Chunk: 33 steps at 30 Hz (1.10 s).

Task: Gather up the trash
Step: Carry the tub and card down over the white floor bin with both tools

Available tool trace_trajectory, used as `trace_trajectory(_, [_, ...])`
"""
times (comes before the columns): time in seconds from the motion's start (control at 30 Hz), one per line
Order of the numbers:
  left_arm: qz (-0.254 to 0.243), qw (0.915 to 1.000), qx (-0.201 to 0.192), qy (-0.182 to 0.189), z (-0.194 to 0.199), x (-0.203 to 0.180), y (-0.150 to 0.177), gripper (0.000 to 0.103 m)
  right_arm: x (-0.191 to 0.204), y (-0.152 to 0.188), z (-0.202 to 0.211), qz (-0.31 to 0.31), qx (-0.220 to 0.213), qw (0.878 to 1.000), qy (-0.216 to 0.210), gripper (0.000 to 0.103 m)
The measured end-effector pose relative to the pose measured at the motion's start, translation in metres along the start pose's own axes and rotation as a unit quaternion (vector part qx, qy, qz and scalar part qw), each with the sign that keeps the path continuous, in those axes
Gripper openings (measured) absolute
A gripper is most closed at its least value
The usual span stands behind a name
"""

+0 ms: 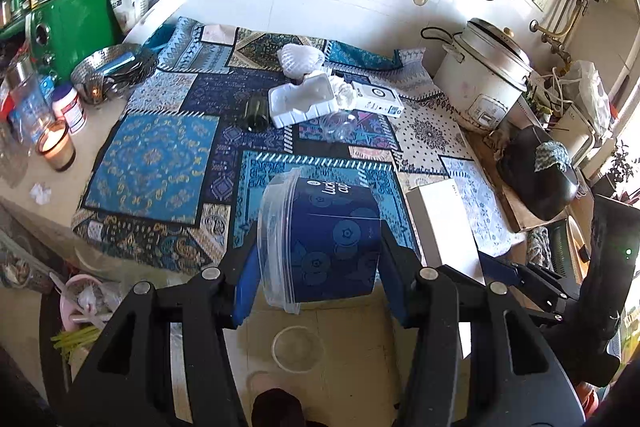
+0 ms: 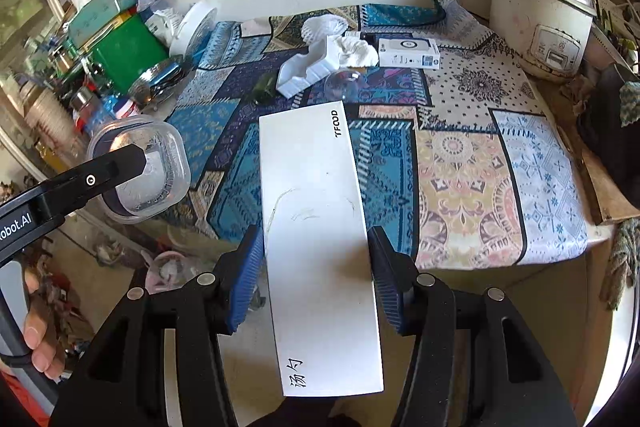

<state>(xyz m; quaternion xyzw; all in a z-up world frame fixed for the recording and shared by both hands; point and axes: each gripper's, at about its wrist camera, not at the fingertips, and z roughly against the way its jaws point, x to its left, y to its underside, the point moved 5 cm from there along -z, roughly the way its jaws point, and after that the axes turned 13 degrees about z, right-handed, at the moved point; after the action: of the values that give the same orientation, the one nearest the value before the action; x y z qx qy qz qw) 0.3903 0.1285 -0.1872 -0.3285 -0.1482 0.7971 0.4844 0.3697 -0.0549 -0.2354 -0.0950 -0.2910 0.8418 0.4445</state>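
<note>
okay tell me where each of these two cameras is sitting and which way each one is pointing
Left wrist: sits on the left gripper, looking down along its fingers at the clear tub with blue sleeve clamped there; the right gripper shows alongside.
Right wrist: sits on the right gripper, looking down at its long white box; the left gripper's finger and a hand show.
Shared: the patterned cloth, foam tray and rice cooker.

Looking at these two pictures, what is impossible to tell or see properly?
- Left wrist view: what is inside the blue-sleeved plastic container; its sleeve hides it.
- Right wrist view: what the long white box holds; it is closed, and its near end sits low between the gripper's arms.
- Both views: the small print on the white carton is too small to read.
- Where the trash goes: no bin clearly shows.
</note>
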Motion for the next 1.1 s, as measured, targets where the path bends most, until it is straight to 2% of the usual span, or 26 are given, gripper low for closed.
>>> trace_trajectory(0.13, [0.010,0.9998,0.015,-0.012,0.001,0.000,0.043,0.052,-0.001,0.039,0.001,0.007,0.020,1.000,-0.009,0.050])
trace_trajectory(0.27, [0.015,0.9987,0.047,-0.018,-0.012,0.003,0.084,0.052,-0.007,0.075,-0.011,-0.001,0.053,0.999,-0.013,0.049])
trace_trajectory(0.43, [0.004,0.9955,0.090,-0.029,-0.044,0.011,0.129,0.052,-0.013,0.120,-0.031,-0.013,0.089,0.996,-0.013,0.050])
trace_trajectory(0.6, [0.000,0.9894,0.140,-0.037,-0.093,0.029,0.176,0.052,-0.017,0.168,-0.073,-0.035,0.130,0.991,-0.016,0.050])
trace_trajectory(0.77, [-0.002,0.9816,0.187,-0.038,-0.161,0.059,0.224,0.052,-0.024,0.221,-0.136,-0.049,0.170,0.984,-0.011,0.050])
trace_trajectory(0.93, [0.011,0.9731,0.228,-0.035,-0.246,0.105,0.274,0.052,-0.031,0.280,-0.223,-0.062,0.210,0.976,-0.006,0.050])
trace_trajectory(1.1, [0.020,0.9667,0.249,-0.056,-0.334,0.157,0.326,0.052,-0.027,0.342,-0.315,-0.081,0.247,0.965,-0.024,0.050])
